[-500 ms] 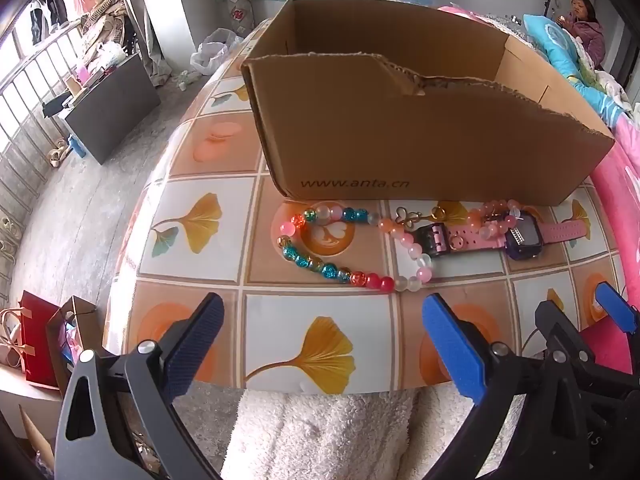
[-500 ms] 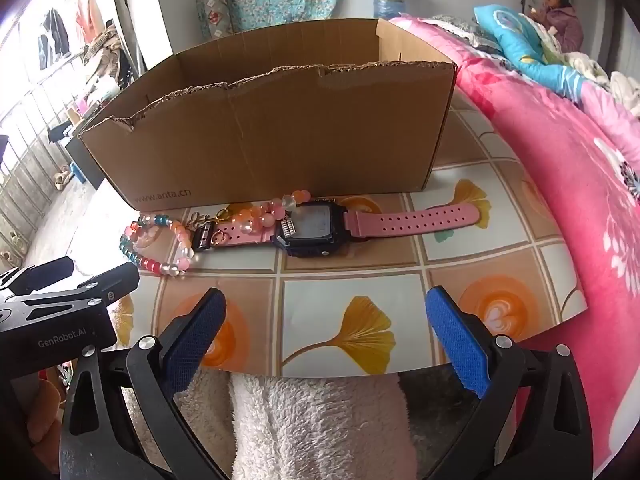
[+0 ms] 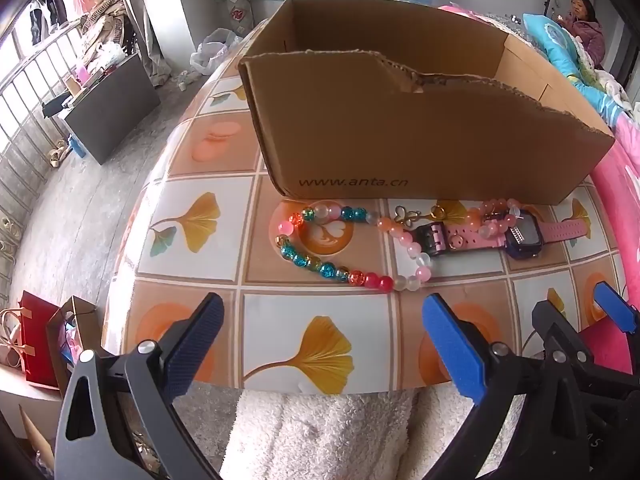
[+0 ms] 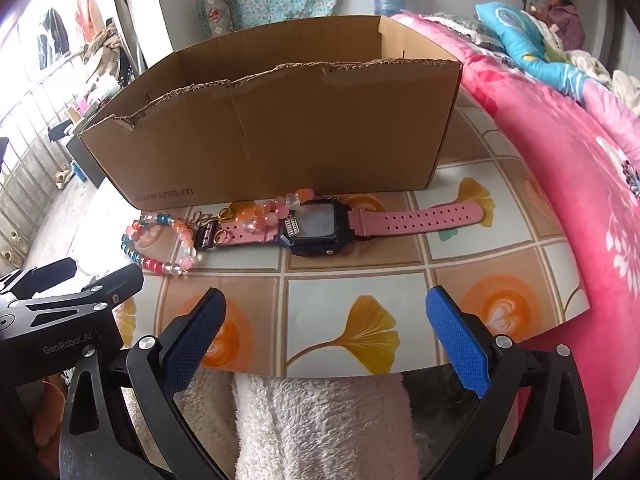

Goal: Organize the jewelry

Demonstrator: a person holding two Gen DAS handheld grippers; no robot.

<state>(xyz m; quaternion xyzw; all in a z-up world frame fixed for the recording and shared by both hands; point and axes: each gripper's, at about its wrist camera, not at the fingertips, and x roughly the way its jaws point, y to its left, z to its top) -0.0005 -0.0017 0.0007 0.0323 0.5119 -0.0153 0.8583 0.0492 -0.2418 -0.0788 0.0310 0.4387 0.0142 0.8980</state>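
Observation:
A multicoloured bead bracelet (image 3: pixel 320 240) lies looped on the tiled table in front of an open cardboard box (image 3: pixel 420 140). Beside it is a pink-strapped watch (image 4: pixel 320 228) with a dark face, and a smaller string of pink beads (image 4: pixel 276 210) is draped over its strap. My left gripper (image 3: pixel 324 336) hovers open over the table's near edge, short of the bead bracelet. My right gripper (image 4: pixel 326 330) is open too, near the edge below the watch. Neither holds anything. The box (image 4: pixel 280 128) hides its own inside.
The table (image 3: pixel 200 152) is small, with rounded edges. A pink floral bed (image 4: pixel 580 168) runs along its right side, and a person (image 4: pixel 560 12) sits at its far end. White fleece (image 3: pixel 320 432) lies below the grippers. Bags (image 3: pixel 36 344) stand on the floor to the left.

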